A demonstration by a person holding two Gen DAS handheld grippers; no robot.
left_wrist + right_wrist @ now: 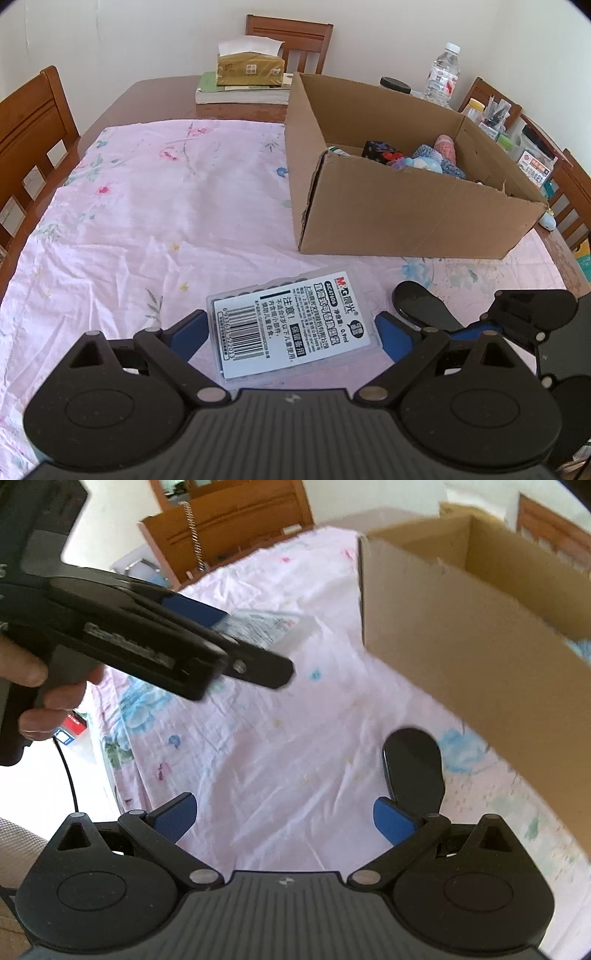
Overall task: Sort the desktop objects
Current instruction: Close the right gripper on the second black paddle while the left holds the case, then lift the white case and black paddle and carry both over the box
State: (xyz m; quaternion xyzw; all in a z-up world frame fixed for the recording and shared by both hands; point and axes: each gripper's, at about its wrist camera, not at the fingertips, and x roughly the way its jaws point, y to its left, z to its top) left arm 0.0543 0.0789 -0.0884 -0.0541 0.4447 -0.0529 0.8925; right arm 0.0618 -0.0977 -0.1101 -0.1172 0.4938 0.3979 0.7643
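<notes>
Left gripper (291,332): jaws spread wide, one blue pad on each side of a clear plastic case (293,326) that lies flat on the pink flowered cloth (155,206). The pads stand just beside the case's short ends – whether they touch it cannot be told from the left wrist view. The case carries a white label with a barcode and printed text, label side up.

Right gripper (284,818): jaws open, nothing between the pads but cloth. A black oval object (413,768) lies on the cloth just beyond its right finger (what the object is cannot be made out). In the right wrist view the left gripper is seen from the side, held by a hand (40,686), with the case blurred beyond its tip.

Cardboard box (402,218): stands open on the cloth, beyond the case and to the right – it holds a black patterned item, knitted pieces and a pale soft toy.

Behind the box: a water bottle (442,75). At the far table edge, a tissue pack (250,68) rests on stacked books (240,94).
</notes>
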